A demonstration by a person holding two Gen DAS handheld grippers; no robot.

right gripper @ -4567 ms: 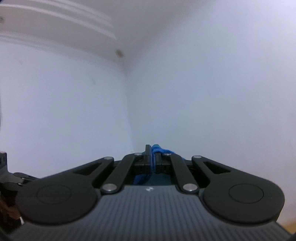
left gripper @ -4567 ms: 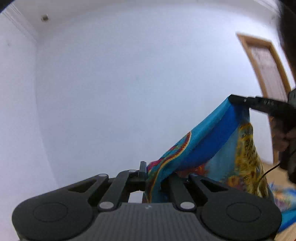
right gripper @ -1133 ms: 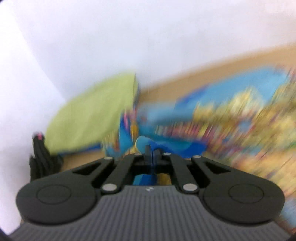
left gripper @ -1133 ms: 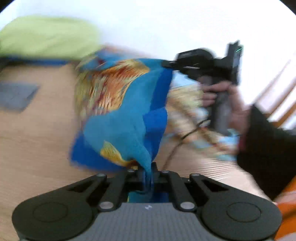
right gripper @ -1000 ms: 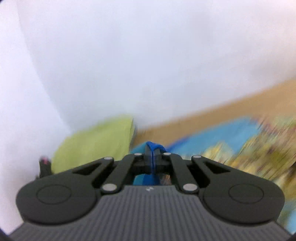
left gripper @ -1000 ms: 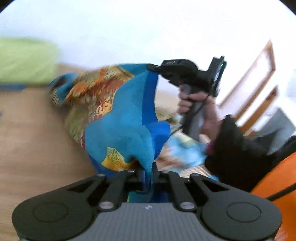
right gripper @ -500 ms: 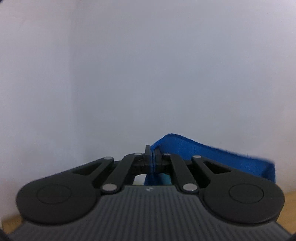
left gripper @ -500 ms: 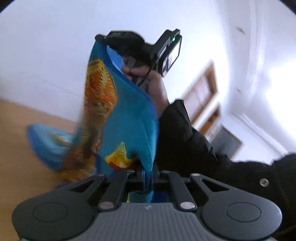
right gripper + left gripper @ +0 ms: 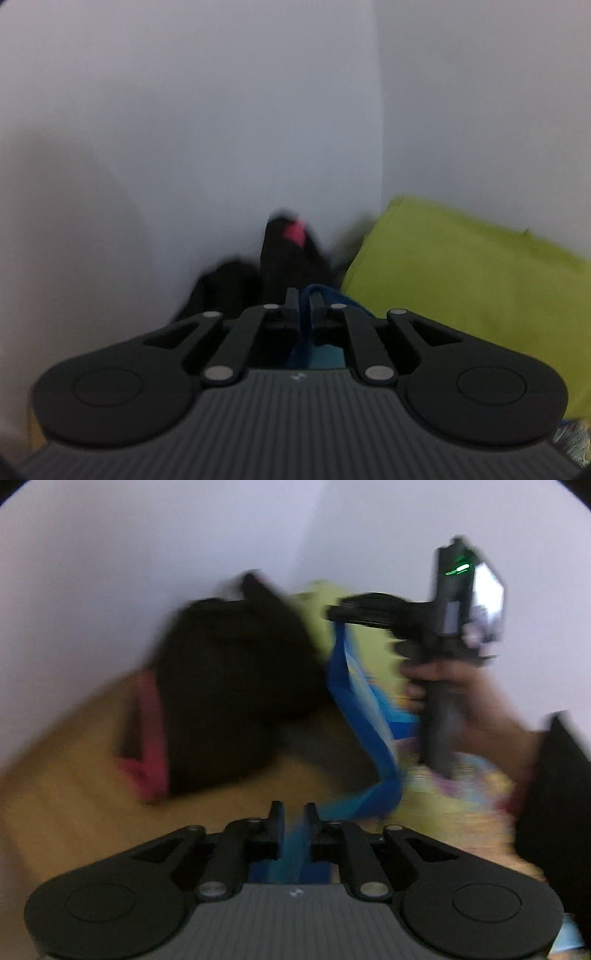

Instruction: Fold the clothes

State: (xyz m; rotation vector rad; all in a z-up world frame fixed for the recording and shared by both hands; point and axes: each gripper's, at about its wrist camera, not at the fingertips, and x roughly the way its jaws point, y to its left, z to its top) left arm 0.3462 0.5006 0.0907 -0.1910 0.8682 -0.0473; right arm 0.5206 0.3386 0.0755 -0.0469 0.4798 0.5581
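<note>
**Between two claws, a blue cloth hangs in mid-fold**

Ahead of the left claw (image 9: 293, 812), seen from its own camera, the blue patterned cloth (image 9: 364, 716) runs from between its fingers, which stand a little apart with the fabric threaded through, up to the right claw (image 9: 341, 614), whose tips pinch the upper edge. I judge a fold is under way; next the two held edges need bringing together and laying down flat. Left of the cloth sits a black bag (image 9: 229, 698) with pink trim on the wooden floor (image 9: 55, 812), close enough to crowd the laying spot; a lime cushion (image 9: 365, 646) lies behind.

From the right claw's camera, its fingers (image 9: 291, 299) stand narrowly apart around a blue strip; grip unclear. Beyond are the bag and cushion.
</note>
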